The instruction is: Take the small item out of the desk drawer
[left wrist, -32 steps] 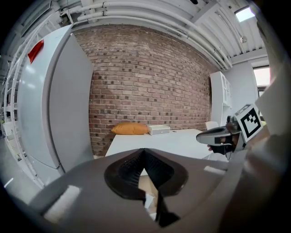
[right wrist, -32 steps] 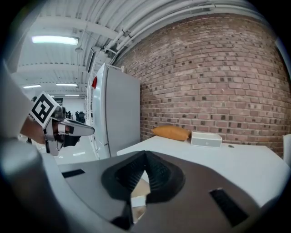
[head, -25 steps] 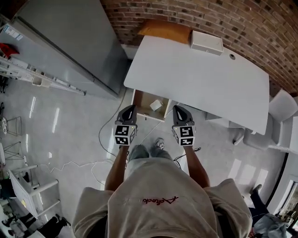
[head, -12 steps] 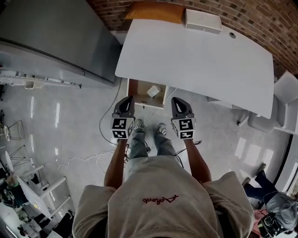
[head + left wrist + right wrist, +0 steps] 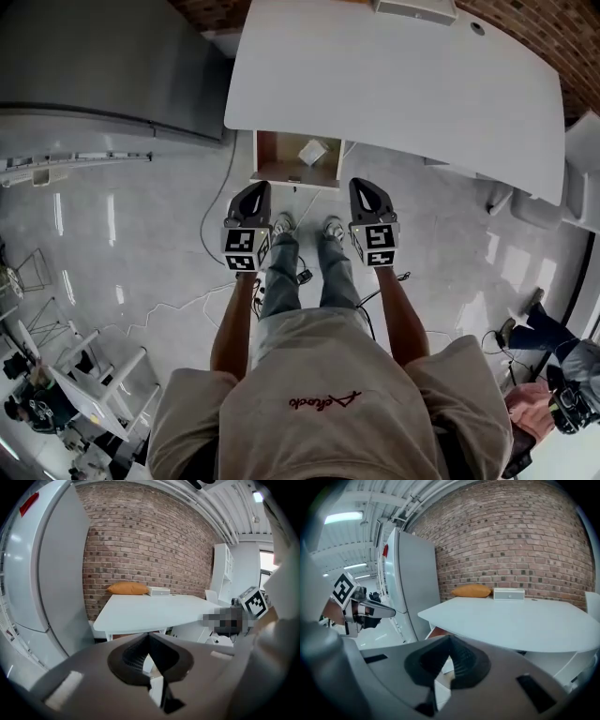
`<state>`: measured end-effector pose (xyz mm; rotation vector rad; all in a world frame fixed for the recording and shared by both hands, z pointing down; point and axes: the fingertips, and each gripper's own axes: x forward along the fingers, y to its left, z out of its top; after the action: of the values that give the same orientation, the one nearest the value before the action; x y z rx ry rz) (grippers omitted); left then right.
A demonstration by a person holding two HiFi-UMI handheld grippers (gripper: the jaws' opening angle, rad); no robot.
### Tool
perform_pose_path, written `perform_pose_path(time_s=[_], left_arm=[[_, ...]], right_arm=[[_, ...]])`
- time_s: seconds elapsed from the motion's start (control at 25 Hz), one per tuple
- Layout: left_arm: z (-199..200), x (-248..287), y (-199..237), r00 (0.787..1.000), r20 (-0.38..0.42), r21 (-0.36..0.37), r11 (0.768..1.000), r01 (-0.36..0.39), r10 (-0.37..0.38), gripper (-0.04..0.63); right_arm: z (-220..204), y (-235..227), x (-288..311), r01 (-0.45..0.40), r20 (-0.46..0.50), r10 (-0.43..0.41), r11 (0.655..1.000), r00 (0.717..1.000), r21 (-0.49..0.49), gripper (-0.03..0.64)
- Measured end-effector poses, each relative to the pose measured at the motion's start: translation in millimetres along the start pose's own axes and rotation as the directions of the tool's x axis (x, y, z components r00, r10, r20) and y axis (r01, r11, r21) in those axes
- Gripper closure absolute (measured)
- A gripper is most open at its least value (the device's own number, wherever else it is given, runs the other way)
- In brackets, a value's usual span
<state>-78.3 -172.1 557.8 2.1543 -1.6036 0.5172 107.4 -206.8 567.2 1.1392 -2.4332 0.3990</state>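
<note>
An open wooden drawer (image 5: 274,159) juts from under the white desk (image 5: 394,84) in the head view, with a small white item (image 5: 312,151) lying inside it. My left gripper (image 5: 251,194) and right gripper (image 5: 367,192) hover side by side in front of the drawer, held above the floor and apart from it. Both are shut with nothing between their jaws. In the left gripper view, the left gripper (image 5: 149,637) points at the desk (image 5: 154,611). In the right gripper view, the right gripper (image 5: 449,641) faces the desk (image 5: 511,620) too.
A large grey cabinet (image 5: 103,66) stands left of the desk. Cables (image 5: 216,234) trail across the shiny floor near the person's feet. A white box (image 5: 509,594) and an orange cushion (image 5: 471,590) sit at the desk's back by the brick wall. White chairs (image 5: 581,187) stand right.
The head view has shifted, so desk and drawer sit higher in frame and the feet show. Both grippers stay shut, side by side, in front of the drawer.
</note>
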Motion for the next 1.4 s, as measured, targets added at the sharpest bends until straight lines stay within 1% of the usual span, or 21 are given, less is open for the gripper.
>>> perform_pose_path(time_s=[0.12,0.28,0.56,0.96,1.16,1.4], left_arm=[[-13,4,12,1.0,-0.006,-0.001,1.0,0.025,-0.025,0.586],[-34,9,31,0.999,-0.015,-0.02,0.999,0.046,-0.046,0.586],[-76,17,46,0.997,-0.039,-0.044,0.997,0.071,-0.073,0.586],[-141,21,55,0.995,-0.074,-0.096,0.994,0.057,-0.064,0.586],[-159,35,60,0.995,-0.073,-0.115,0.992,0.055,-0.064,0.587],[-170,50,66,0.996,-0.068,-0.111,0.993,0.051,-0.059,0.586]], right_arm=[[-11,7,10,0.03,-0.015,-0.03,0.999,0.999,0.011,0.606],[-30,22,21,0.057,-0.045,-0.056,0.998,0.997,0.027,0.606],[-73,46,35,0.07,-0.105,-0.064,0.996,0.992,0.047,0.606],[-130,64,44,0.053,-0.168,-0.044,0.997,0.985,0.049,0.606],[-151,65,56,0.039,-0.194,-0.03,0.998,0.981,0.045,0.606],[-164,65,65,0.018,-0.203,-0.01,0.999,0.979,0.038,0.605]])
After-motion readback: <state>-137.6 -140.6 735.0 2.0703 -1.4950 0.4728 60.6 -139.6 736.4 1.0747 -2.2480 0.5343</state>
